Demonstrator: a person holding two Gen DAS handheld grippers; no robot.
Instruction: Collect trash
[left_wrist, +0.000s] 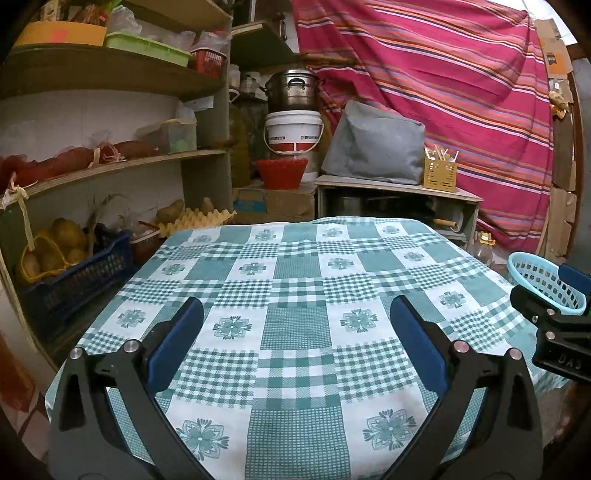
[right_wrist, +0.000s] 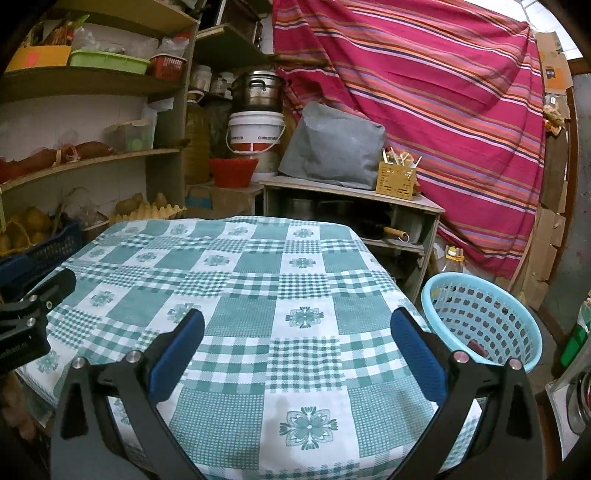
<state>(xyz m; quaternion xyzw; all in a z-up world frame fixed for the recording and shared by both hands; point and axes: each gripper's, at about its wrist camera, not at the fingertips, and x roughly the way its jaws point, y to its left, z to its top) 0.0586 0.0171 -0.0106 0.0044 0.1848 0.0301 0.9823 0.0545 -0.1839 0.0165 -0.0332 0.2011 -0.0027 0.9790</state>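
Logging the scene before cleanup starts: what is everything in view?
tablecloth: one, teal-and-white check, over the table
laundry basket: one, light blue, right of the table; a small dark item lies inside
striped cloth: one, magenta, hung behind
grey cover: one, on the low cabinet
utensil holder: one, yellow, beside the cover
bucket: one, white, under a metal pot
red basket: one, below the bucket
egg tray: one, yellow, left shelf
left claw: open, above the cloth
right claw: open, above the cloth
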